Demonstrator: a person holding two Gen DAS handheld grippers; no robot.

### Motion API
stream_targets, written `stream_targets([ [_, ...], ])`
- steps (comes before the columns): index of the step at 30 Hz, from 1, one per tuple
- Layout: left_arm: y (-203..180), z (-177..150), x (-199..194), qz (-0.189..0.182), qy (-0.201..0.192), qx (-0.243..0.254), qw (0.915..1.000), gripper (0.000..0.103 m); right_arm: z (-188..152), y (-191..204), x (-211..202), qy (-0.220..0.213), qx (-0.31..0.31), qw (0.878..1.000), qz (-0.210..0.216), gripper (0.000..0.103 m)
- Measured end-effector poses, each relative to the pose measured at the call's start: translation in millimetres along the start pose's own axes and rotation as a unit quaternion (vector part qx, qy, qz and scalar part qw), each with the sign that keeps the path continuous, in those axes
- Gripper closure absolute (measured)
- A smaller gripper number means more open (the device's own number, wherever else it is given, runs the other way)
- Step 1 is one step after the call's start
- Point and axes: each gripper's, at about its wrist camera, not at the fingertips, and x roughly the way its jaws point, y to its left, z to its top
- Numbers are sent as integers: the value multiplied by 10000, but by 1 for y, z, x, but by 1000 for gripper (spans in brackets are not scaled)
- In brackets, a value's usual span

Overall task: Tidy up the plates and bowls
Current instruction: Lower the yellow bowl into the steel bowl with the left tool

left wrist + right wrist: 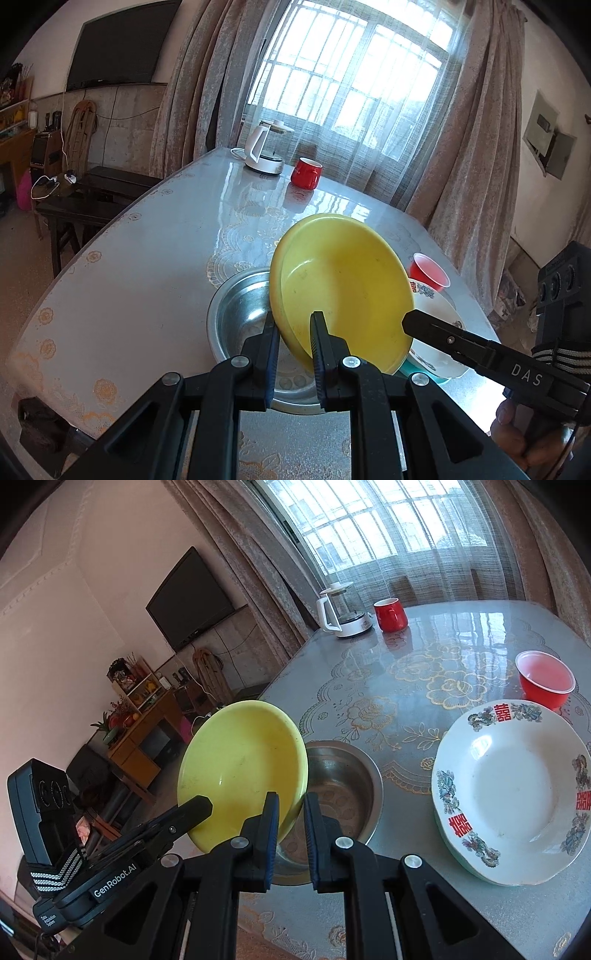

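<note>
A yellow bowl (343, 291) is held tilted on edge above a steel bowl (240, 317) on the table. My left gripper (294, 325) is shut on the yellow bowl's near rim. My right gripper (291, 808) is shut on the opposite rim of the yellow bowl (240, 768); its finger (436, 330) shows in the left wrist view. The steel bowl (343, 786) sits just behind the yellow one. A white patterned plate (517, 790) lies to the right on a green dish; it also shows in the left wrist view (436, 306).
A small red bowl (545, 681) stands behind the white plate. A red mug (389, 614) and a white kettle (341, 614) stand at the table's far end. The glass-topped table (424, 672) has its near edge below the grippers. Benches stand left of the table (85, 199).
</note>
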Motion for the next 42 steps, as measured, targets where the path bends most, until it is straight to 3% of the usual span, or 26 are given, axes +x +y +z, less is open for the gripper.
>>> stream_targets([
  [24,28,-12,74,279,917,-298,9950,86,-11,-27,60,807,206,9962,-260,90],
  [35,29,-11,79,265,982,-313,9943,86,-12,-30,62,902,173,9951,-356,88],
  [39,27,-10,79,434,938,-184,9945,84,-11,-28,63,904,111,9950,-401,87],
  [42,26,-10,79,461,950,-144,9943,82,-11,-26,63,920,54,9949,-404,83],
])
